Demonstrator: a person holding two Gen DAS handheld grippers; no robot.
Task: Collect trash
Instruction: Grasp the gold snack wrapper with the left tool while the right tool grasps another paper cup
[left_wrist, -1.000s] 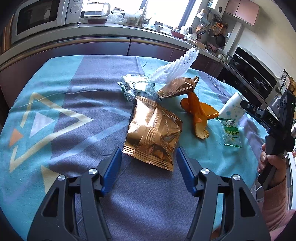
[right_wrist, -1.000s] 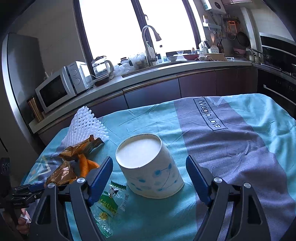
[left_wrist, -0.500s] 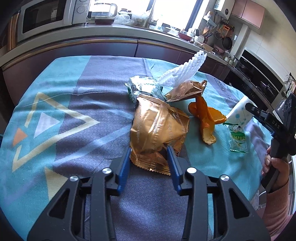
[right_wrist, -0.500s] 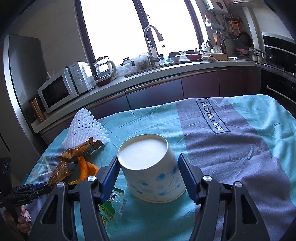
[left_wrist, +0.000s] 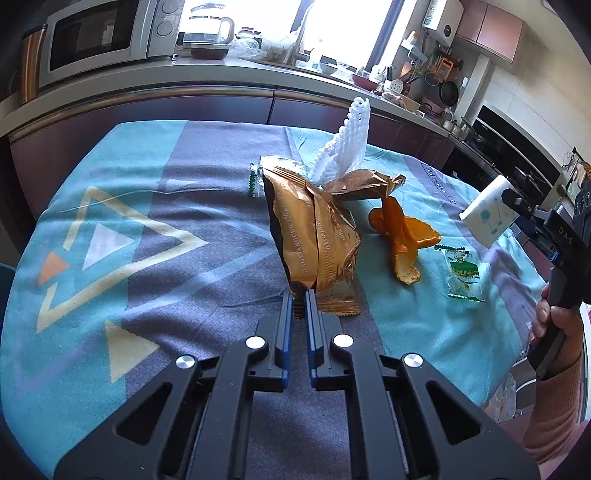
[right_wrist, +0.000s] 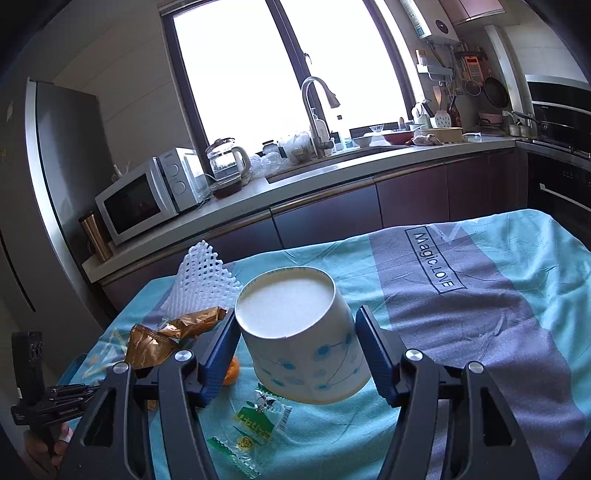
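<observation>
Your left tongs (left_wrist: 299, 310) are clamped on the lower edge of the gold snack bag (left_wrist: 314, 240), which stands upright off the cloth-covered desk (left_wrist: 147, 221). Your right tongs (right_wrist: 297, 354) grip the upturned paper cup (right_wrist: 299, 332), tilted and apparently lifted clear of the desk. Orange peel (left_wrist: 400, 240), a green candy wrapper (right_wrist: 255, 424) and white foam netting (right_wrist: 199, 280) lie between them.
</observation>
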